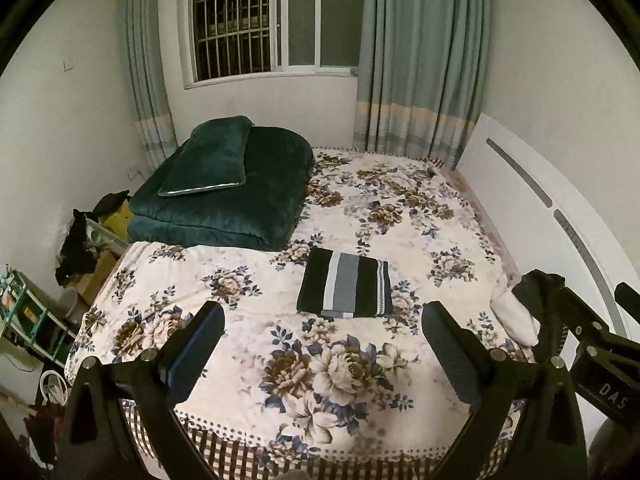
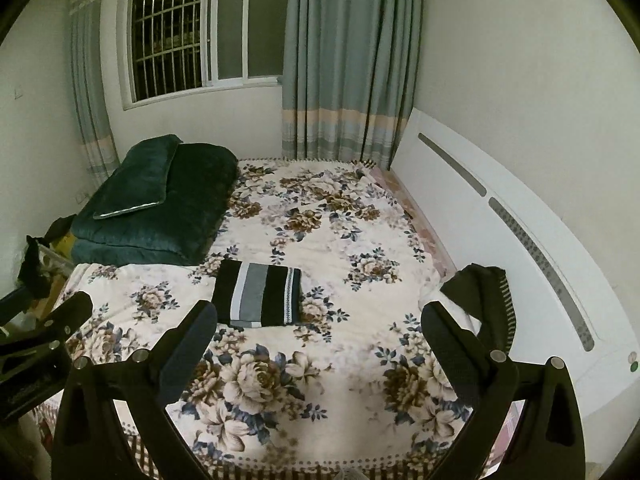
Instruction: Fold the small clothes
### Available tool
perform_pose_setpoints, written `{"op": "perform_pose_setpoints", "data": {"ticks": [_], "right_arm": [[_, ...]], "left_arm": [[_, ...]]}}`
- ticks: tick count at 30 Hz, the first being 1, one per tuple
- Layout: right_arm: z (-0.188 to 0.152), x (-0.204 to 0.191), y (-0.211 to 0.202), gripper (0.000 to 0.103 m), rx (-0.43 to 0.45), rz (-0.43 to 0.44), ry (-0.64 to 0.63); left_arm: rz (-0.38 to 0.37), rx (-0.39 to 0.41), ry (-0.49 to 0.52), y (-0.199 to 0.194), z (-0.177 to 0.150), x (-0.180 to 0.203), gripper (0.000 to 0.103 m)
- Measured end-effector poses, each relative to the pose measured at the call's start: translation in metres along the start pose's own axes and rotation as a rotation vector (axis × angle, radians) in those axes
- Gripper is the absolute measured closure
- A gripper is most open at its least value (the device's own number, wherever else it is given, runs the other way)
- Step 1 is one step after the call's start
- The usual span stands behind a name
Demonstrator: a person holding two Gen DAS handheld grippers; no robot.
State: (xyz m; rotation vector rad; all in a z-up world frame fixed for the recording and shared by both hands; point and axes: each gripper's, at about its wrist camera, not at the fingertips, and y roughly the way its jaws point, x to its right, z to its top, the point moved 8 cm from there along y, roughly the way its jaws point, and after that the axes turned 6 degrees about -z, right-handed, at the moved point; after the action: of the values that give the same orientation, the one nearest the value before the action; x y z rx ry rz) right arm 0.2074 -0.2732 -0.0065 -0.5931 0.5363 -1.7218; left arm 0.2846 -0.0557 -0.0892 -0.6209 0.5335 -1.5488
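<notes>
We see the folded cloth (image 1: 345,283), striped black, grey and white, lying flat on the floral bedspread (image 1: 400,216), ahead of the left gripper (image 1: 324,334) and roughly centred between its jaws, well clear of both. From the right gripper (image 2: 320,334) the folded cloth sits ahead and toward the left jaw, its near edge just beyond that jaw's tip; whether they touch we cannot tell. A second dark garment (image 2: 486,300) with a patterned edge lies crumpled beside the right jaw of the right gripper, over something white at the bed's edge by the white headboard (image 2: 520,216). Both grippers stand wide open, holding nothing, above the near part of the bed. Farther ahead and left of the jaws, a green quilt (image 1: 224,196) is stacked with a pillow on top.
</notes>
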Motion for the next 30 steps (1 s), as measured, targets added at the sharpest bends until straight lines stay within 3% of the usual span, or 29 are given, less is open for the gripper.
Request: {"op": "perform_pose_setpoints", "data": {"ticks": [12,30], "right_arm": [[-0.001,0.005,0.0,0.0,-0.023,0.022,-0.007],[0.004,0.002,-0.003,0.0,-0.016,0.027,-0.013]], "left_arm": [[0.042,-0.017,-0.003,-0.009,0.0,-0.003,0.0],[0.042,-0.012,-0.01,-0.013,0.004,-0.004,0.0]]}}
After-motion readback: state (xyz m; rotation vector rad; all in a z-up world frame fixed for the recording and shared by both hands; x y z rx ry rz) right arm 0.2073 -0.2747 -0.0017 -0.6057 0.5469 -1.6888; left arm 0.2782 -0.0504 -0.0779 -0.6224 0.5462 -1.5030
